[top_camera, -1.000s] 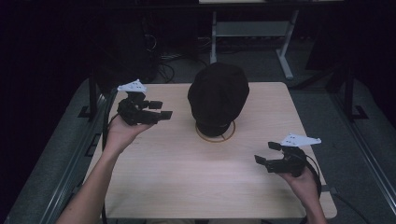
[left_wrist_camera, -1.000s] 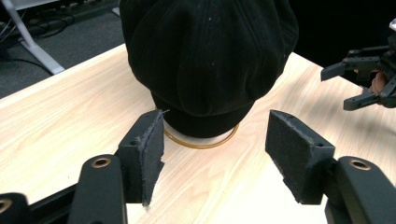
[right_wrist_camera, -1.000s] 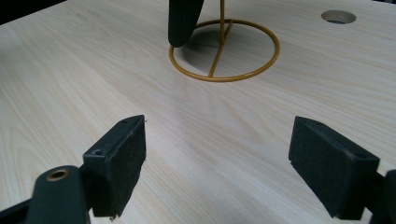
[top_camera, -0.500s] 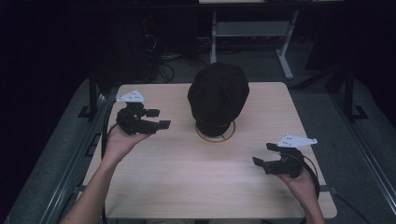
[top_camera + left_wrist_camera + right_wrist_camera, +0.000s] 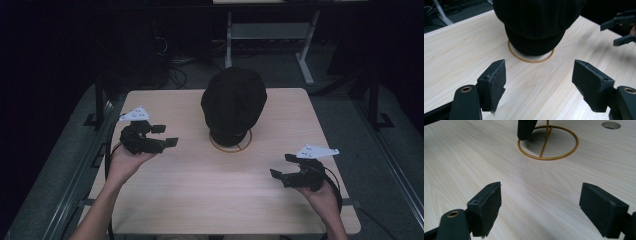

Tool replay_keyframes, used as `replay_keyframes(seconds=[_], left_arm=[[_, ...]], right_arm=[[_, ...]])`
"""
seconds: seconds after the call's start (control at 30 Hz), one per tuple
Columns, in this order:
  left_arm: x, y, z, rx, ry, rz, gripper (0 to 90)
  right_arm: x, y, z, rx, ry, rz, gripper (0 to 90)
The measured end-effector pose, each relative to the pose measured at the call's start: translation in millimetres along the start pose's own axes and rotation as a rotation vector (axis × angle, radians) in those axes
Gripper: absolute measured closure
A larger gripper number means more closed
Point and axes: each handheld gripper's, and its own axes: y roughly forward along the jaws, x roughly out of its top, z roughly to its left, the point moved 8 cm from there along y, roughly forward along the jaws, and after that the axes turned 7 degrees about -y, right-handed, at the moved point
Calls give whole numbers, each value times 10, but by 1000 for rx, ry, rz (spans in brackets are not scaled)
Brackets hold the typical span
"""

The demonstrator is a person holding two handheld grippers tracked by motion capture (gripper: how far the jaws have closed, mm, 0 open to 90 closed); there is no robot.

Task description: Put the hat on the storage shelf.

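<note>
Two claws are hovering over the wooden surface (image 5: 200, 200) from above: the left claw (image 5: 167, 136) and the right claw (image 5: 281, 166), both spread and holding nothing. Between them a black cap (image 5: 233, 102) is sitting on a wire stand (image 5: 246, 142). Looking along the left claw, the cap is facing its gaping jaws. Looking along the right claw, the stand's ring is lying beyond its parted jaws.

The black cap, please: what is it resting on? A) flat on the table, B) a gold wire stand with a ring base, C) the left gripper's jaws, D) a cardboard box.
B: the black cap sits raised on a gold wire stand whose ring base lies on the table.
</note>
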Motion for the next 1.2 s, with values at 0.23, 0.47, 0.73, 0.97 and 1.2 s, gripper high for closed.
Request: replay_keyframes(seconds=[0.23, 0.47, 0.73, 0.97, 1.2], left_arm=[[-120, -52, 34, 20, -6, 5, 267], [-244, -77, 69, 35, -21, -4, 267], [-344, -71, 73, 48, -29, -7, 268], [-426, -63, 26, 51, -29, -6, 268], [-543, -81, 2, 56, -33, -9, 268]], right_arm=[[0, -19, 4, 4, 0, -5, 176], [-6, -20, 4, 4, -1, -1, 176], [-33, 0, 1, 4, 3, 13, 176], [-41, -19, 0, 4, 5, 8, 176], [-69, -25, 20, 4, 1, 16, 176]])
